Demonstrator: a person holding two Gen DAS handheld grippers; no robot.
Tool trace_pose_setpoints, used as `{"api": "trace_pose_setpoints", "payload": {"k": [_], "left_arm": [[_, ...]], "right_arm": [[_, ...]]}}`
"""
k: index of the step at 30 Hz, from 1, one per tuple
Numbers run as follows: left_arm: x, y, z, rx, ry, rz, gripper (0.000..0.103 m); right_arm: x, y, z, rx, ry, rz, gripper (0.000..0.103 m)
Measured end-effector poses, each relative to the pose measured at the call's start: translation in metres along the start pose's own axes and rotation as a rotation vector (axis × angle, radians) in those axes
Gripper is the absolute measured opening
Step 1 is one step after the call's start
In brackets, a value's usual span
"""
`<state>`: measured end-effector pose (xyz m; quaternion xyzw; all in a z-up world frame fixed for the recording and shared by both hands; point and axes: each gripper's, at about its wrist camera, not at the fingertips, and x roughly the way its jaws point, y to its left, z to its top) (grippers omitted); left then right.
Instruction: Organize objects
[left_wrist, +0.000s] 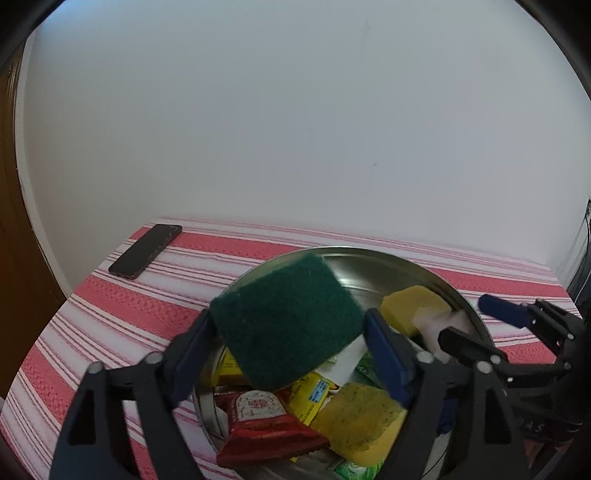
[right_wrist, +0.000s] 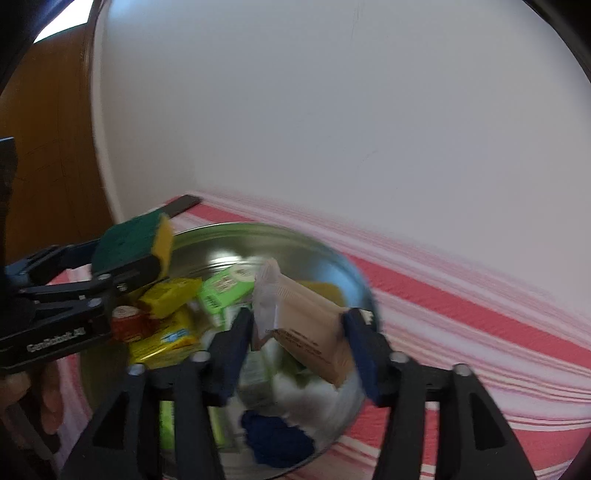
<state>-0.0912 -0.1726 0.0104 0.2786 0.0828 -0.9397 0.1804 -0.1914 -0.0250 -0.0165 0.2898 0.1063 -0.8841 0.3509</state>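
Note:
A green scouring sponge (left_wrist: 284, 325) with a yellow underside sits tilted between the fingers of my left gripper (left_wrist: 288, 317), above a steel bowl (left_wrist: 369, 254). The jaws stand wide and the pads do not clamp it. In the right wrist view a brown packet (right_wrist: 314, 321) with a clear plastic end lies loose between the spread fingers of my right gripper (right_wrist: 299, 314), over the same bowl (right_wrist: 240, 227). The left gripper (right_wrist: 136, 247) and its sponge (right_wrist: 125, 240) show at the left there. The right gripper (left_wrist: 463, 317) reaches in over the bowl's right rim.
The bowl holds a red packet (left_wrist: 258, 417), yellow packets (left_wrist: 314, 395), yellow sponges (left_wrist: 358, 421), green packets (right_wrist: 225, 288) and a blue cloth (right_wrist: 277, 439). A dark phone (left_wrist: 146, 251) lies on the striped tablecloth (left_wrist: 110, 314) at the far left. A white wall is behind, a wooden door at the left.

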Motion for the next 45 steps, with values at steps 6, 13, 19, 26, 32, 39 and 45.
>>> {"api": "trace_pose_setpoints", "payload": {"k": [6, 13, 19, 26, 32, 39, 45], "left_arm": [[-0.008, 0.0, -0.004, -0.011, -0.008, 0.009, 0.1], [-0.019, -0.005, -0.013, 0.004, -0.008, -0.01, 0.101], [-0.039, -0.008, -0.019, -0.005, -0.015, -0.017, 0.102], [-0.055, -0.008, -0.023, -0.012, -0.028, -0.018, 0.103], [-0.055, -0.004, -0.025, -0.013, -0.029, 0.002, 0.103], [-0.051, -0.003, -0.029, -0.009, -0.028, 0.006, 0.103], [-0.054, -0.008, -0.03, 0.01, -0.036, 0.009, 0.103]], "right_arm": [[-0.019, -0.013, -0.005, 0.073, -0.072, -0.012, 0.077], [-0.039, -0.015, -0.004, 0.101, -0.108, -0.066, 0.08], [-0.058, -0.001, -0.005, 0.043, -0.128, -0.089, 0.081], [-0.071, 0.007, -0.007, 0.031, -0.15, -0.075, 0.081], [-0.075, 0.012, -0.008, 0.027, -0.15, -0.07, 0.081], [-0.071, 0.016, -0.011, 0.023, -0.138, -0.067, 0.081], [-0.068, 0.015, -0.013, 0.032, -0.132, -0.066, 0.081]]}}
